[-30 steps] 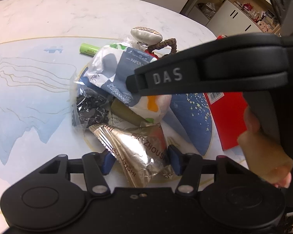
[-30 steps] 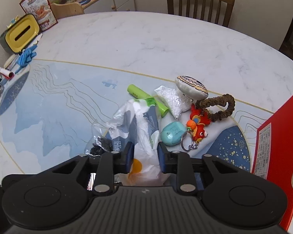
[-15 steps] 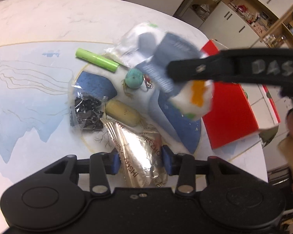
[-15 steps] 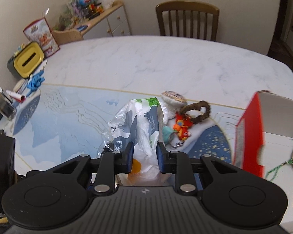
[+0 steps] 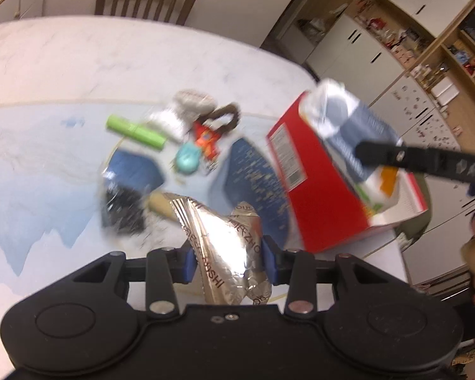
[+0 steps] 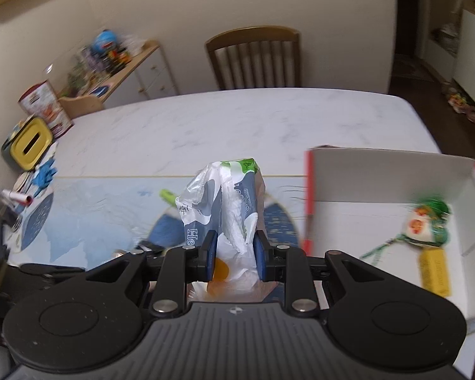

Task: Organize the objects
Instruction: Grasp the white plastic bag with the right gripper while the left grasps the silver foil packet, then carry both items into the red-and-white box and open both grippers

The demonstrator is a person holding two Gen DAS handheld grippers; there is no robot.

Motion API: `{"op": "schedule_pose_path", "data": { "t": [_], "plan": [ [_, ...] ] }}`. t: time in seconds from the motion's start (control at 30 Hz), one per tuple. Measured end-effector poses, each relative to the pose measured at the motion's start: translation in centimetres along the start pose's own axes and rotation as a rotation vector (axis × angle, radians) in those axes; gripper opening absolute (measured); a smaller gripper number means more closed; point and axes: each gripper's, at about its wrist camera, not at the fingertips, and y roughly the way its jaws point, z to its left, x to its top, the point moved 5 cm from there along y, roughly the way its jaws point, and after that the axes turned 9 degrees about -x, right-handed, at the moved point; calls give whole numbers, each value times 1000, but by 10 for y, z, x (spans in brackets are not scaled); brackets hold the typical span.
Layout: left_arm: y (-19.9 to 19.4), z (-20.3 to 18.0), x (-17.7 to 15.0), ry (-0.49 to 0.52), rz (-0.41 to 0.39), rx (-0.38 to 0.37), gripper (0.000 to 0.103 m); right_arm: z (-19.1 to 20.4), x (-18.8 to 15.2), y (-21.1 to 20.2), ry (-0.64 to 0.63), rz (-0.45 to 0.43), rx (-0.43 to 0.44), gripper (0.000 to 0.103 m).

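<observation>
Left hand-held gripper [image 5: 227, 264] first: it's clamped on a crinkly gold foil packet [image 5: 228, 247], which sticks up between the pads and sits low over the near edge of the desk [image 5: 79, 60]. Past it on the blue mat there's a loose pile: a black-filled clear bag [image 5: 122, 210], a green tube [image 5: 136, 132], a teal charm [image 5: 187, 160] and an orange-red keychain toy [image 5: 207, 139], all close together near the middle of the desk. It's pretty motion-blurred, so I won't swear to the finer details.

Moving right, my right hand-held gripper [image 6: 234, 258] is closed on the tissue pack [image 6: 228, 209], the blue-and-white plastic one, gripped near its bottom with its long axis pointing up and away from the fingers. In the left view the pack hangs over the red box [image 5: 319, 196], roughly above the opening. In the right view the box's white inside lies to the right of the pack, at the desk's right edge, with a green-tasselled charm [image 6: 426, 221] and a yellow tag [image 6: 433, 272] already in there.

So my read: the right side is nearer the box and only needs to shift a bit right and down before letting go. The foil packet probably goes next.
</observation>
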Motion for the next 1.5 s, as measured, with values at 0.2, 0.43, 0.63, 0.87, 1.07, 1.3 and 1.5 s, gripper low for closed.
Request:
{"op": "schedule_pose_path", "data": {
  "t": [0.2,0.43,0.63,0.87,1.07,1.3,1.5],
  "plan": [
    [2,-44,28,46,-45,-43,40,-51,-4,-15,52,-17,-57,24],
    [27,-93,51,135,-64,-48,40,-112,-8,-25,118,-38,-128,24],
    [59,-133,64,180,-54,-56,40,-153,-17,-23,159,-36,-162,24],
    [102,-169,69,239,-19,-75,33,-191,-26,-20,178,-38,-186,24],
    [142,-167,64,240,48,-10,31,-214,-32,-8,172,-16,-190,24],
    [174,-176,53,256,100,30,31,-229,-40,28,97,56,-228,24],
    [193,-178,45,252,138,52,33,-229,-48,53,15,82,-246,24]
  ]
}}
